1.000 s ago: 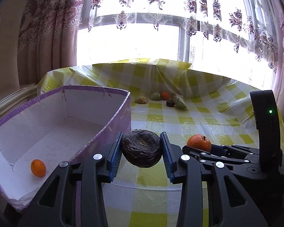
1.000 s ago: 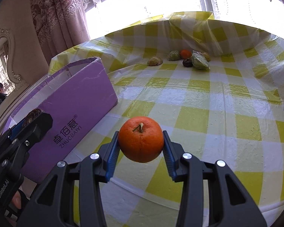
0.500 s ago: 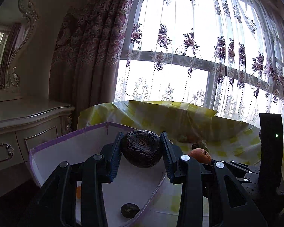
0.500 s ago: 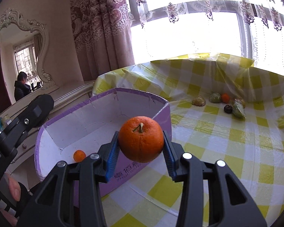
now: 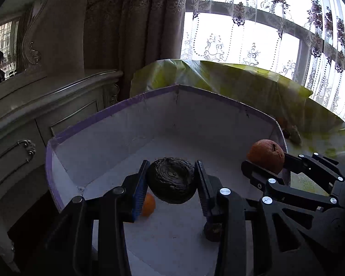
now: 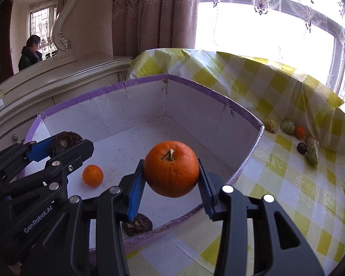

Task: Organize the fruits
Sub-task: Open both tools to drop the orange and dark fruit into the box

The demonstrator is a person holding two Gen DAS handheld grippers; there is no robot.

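Note:
My left gripper point(image 5: 171, 180) is shut on a dark wrinkled fruit point(image 5: 171, 180) and hangs over the open purple-rimmed box point(image 5: 126, 115). My right gripper point(image 6: 171, 169) is shut on a large orange point(image 6: 171, 169), also above the box point(image 6: 218, 96), near its right wall. On the white box floor lie a small orange point(image 6: 92, 175) and a small dark fruit point(image 6: 137, 225). The left wrist view shows the same small orange point(image 5: 148, 204) and dark fruit point(image 5: 212, 231) partly behind my fingers, and the right gripper with its orange point(image 5: 266, 156) at the right.
Several more fruits point(image 6: 288, 127) lie on the yellow checked tablecloth point(image 6: 299, 191) right of the box, near the window. A cream dresser point(image 5: 34, 119) with a mirror stands left of the table. A person point(image 6: 31, 51) shows in the mirror.
Both grippers have swung left from above the tablecloth to above the box, each still holding its fruit. The box interior now fills both views.

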